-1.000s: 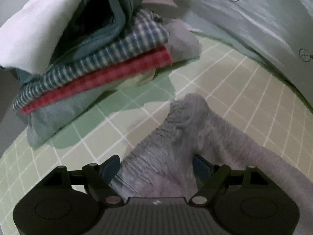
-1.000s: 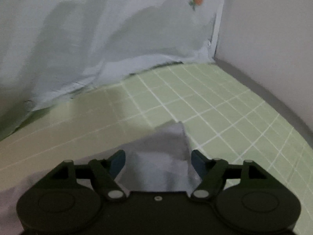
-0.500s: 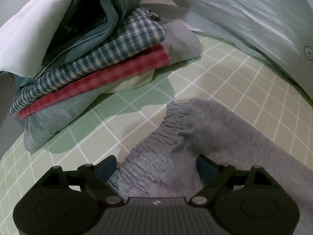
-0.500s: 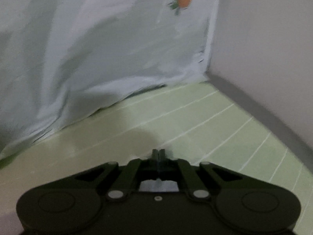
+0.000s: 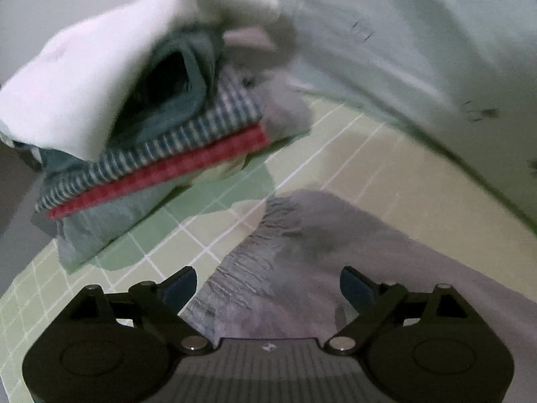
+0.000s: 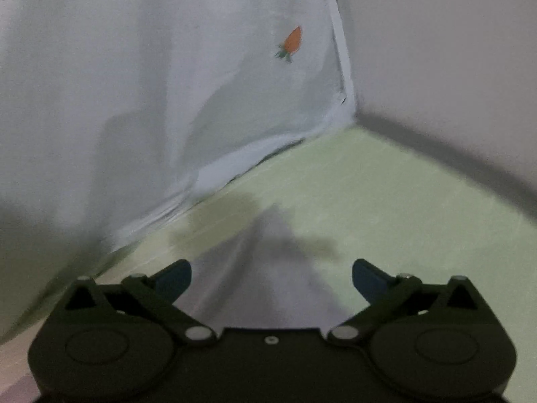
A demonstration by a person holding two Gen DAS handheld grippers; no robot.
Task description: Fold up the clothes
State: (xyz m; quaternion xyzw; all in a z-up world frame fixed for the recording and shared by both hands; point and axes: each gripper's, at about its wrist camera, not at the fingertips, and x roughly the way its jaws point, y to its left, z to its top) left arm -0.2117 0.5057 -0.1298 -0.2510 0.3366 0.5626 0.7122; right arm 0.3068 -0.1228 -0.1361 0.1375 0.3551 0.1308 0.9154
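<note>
Lying low centre of both frames on a pale green gridded mat (image 5: 362,154): grey garment (image 5: 322,255), soft knit, gathered ribbed band along its left edge. Left gripper (image 5: 268,283) jaws opening, spread wide over the cloth, pads clear of it. Right gripper (image 6: 272,277) jaws opening, wide, grey corner between them, not pinched. Upper left, left view: stack of folded clothes (image 5: 161,147), white, teal, checked, red

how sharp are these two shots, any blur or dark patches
Left wrist view: motion blur smears the stacked clothes, and a shadow darkens the grey garment. Right wrist view: dim and soft, grid lines on the green mat washed out; the carrot print stays readable.
</note>
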